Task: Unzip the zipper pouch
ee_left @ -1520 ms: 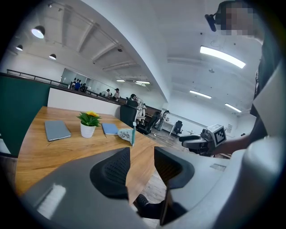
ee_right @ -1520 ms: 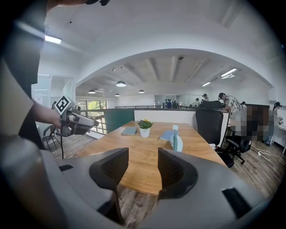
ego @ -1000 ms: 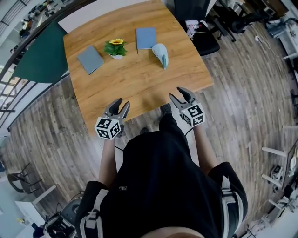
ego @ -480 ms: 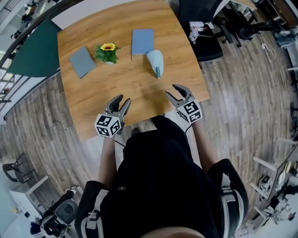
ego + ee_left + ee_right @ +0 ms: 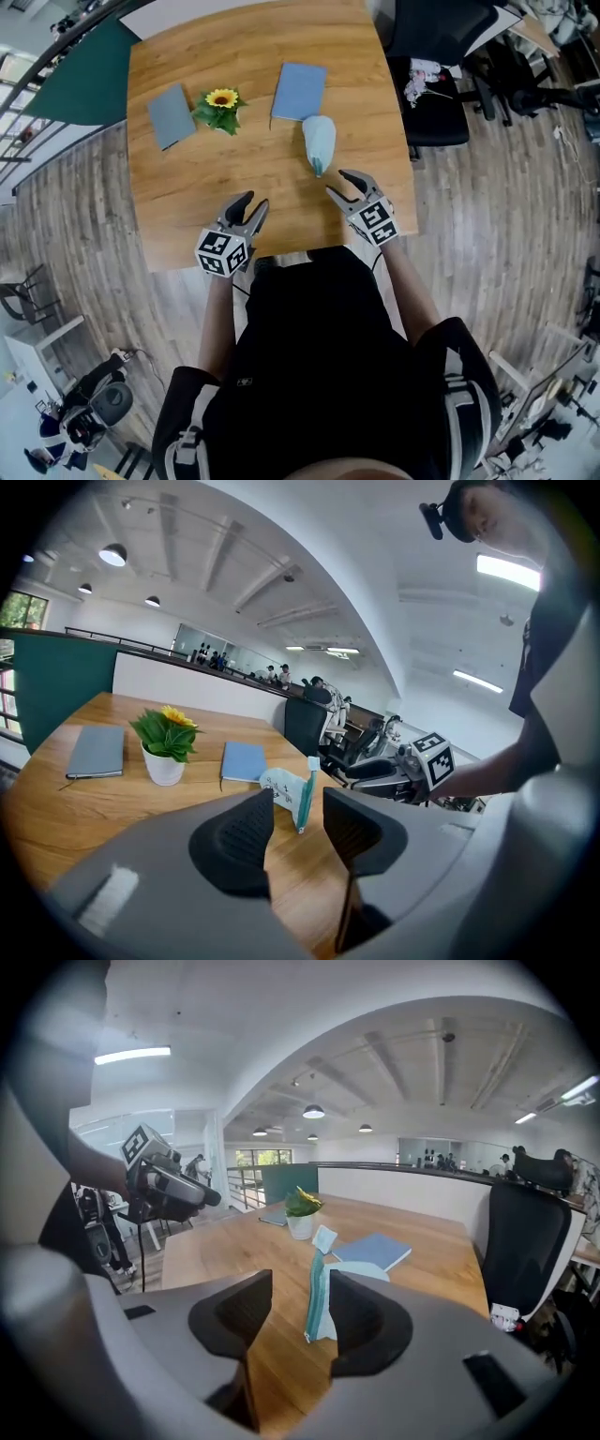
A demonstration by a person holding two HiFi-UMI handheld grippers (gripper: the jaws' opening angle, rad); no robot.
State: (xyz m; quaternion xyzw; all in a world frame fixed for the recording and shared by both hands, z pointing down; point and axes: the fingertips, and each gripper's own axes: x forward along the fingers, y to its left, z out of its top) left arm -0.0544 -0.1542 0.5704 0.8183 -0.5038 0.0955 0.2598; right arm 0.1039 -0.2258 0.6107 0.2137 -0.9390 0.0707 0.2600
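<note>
The right claw (image 5: 336, 182) is held over the near part of the wooden table (image 5: 234, 173). Its jaws are spread wide and pinch nothing. Just past its tips, near but not touching, lies the pouch (image 5: 319, 141), pale with a teal zipper strip along its upper edge and its narrow end towards the person. Seen along the right claw's jaws, the pouch sits in line with the gap but beyond it.

The left claw (image 5: 255, 200) is level with the right one at the table's near edge, also spread and empty, and farther from the pouch.

Behind the pouch a blue notebook (image 5: 300, 91) lies flat. Left of it stand a small potted sunflower (image 5: 221, 105) and a grey notebook (image 5: 171, 114). A black office chair (image 5: 436, 56) is at the table's far right corner.
</note>
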